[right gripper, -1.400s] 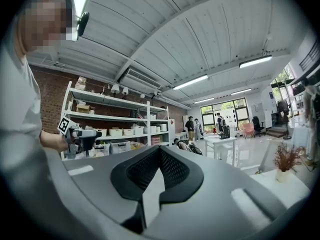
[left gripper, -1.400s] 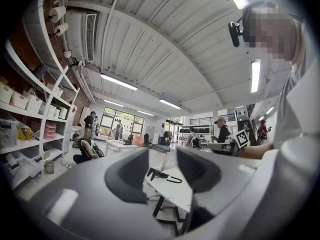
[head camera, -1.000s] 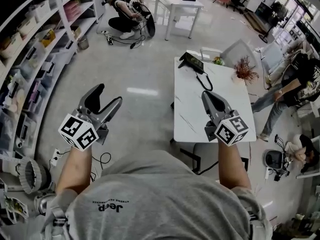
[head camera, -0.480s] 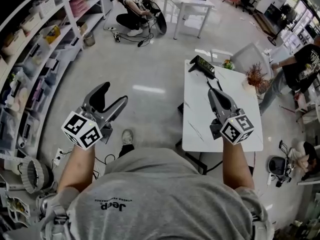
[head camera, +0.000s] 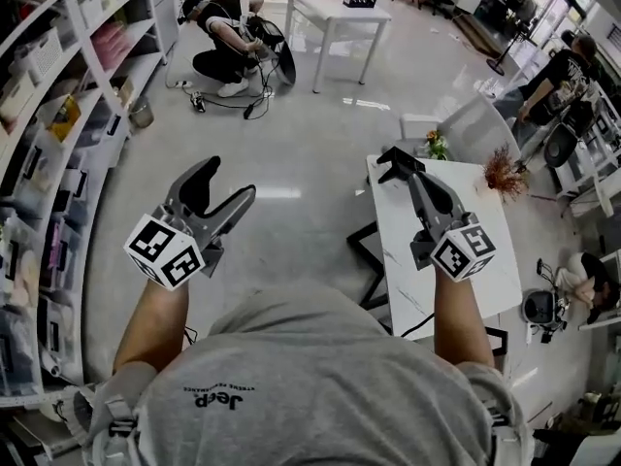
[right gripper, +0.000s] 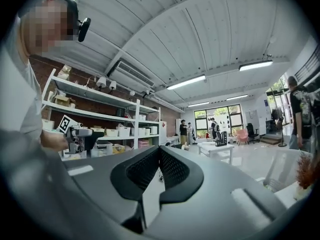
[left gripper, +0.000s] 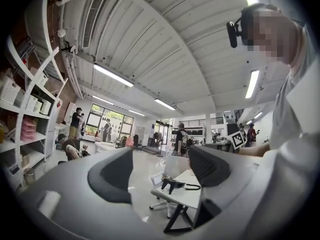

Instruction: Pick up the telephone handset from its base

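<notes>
The black telephone [head camera: 396,160] sits at the far end of a white marble-look table [head camera: 439,260], its handset on the base; the right gripper's tip hides part of it. In the left gripper view the telephone [left gripper: 173,184] shows small and far off on that table [left gripper: 192,196], with a cord beside it. My left gripper [head camera: 229,180] is held open over the floor, left of the table, nothing between its jaws. The right gripper [head camera: 413,176] is shut and empty, raised above the table's near half. The right gripper view shows its pads [right gripper: 172,171] pressed together.
Storage shelves [head camera: 58,76] run along the left. A person crouches on the floor [head camera: 228,37] at the back beside a second white table [head camera: 335,8]. A dried plant [head camera: 505,173], a small flower pot [head camera: 434,146] and a chair [head camera: 471,124] stand at the table's far end.
The view has swung left and moved forward: the table and telephone now lie further right and nearer the right gripper's tip. Both grippers keep the same pose and state.
</notes>
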{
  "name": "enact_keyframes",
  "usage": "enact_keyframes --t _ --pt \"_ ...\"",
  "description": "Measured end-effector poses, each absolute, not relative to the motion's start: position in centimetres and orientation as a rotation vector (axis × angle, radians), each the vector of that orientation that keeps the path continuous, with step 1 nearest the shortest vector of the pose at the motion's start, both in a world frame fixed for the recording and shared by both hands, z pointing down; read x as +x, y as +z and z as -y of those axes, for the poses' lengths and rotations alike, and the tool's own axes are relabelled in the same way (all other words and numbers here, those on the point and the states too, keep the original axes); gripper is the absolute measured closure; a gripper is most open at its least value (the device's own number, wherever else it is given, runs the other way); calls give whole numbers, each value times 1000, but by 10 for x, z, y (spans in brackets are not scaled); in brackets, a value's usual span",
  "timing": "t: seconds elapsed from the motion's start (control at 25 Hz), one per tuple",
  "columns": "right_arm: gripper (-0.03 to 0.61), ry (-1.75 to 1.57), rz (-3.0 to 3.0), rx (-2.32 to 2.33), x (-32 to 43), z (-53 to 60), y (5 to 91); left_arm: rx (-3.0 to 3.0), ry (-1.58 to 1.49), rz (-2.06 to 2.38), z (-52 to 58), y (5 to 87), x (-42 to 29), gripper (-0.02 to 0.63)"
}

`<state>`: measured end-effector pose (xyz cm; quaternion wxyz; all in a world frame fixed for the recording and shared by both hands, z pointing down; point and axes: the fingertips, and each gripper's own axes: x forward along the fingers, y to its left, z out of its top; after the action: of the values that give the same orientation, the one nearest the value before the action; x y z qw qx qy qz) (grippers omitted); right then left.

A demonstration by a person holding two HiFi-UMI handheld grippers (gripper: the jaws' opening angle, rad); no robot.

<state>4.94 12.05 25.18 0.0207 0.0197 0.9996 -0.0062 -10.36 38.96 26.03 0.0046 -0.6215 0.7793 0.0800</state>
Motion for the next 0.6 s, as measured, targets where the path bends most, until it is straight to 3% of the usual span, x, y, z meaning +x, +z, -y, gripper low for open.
enact_keyframes --t 0.32,0.6 --pt "574 -26 -3101 -37 -51 -114 238 -2033 265 -2393 -377 251 -218 229" --pt "574 -48 -3132 -9 -108 -77 246 -2030 291 -2444 -346 262 -276 229"
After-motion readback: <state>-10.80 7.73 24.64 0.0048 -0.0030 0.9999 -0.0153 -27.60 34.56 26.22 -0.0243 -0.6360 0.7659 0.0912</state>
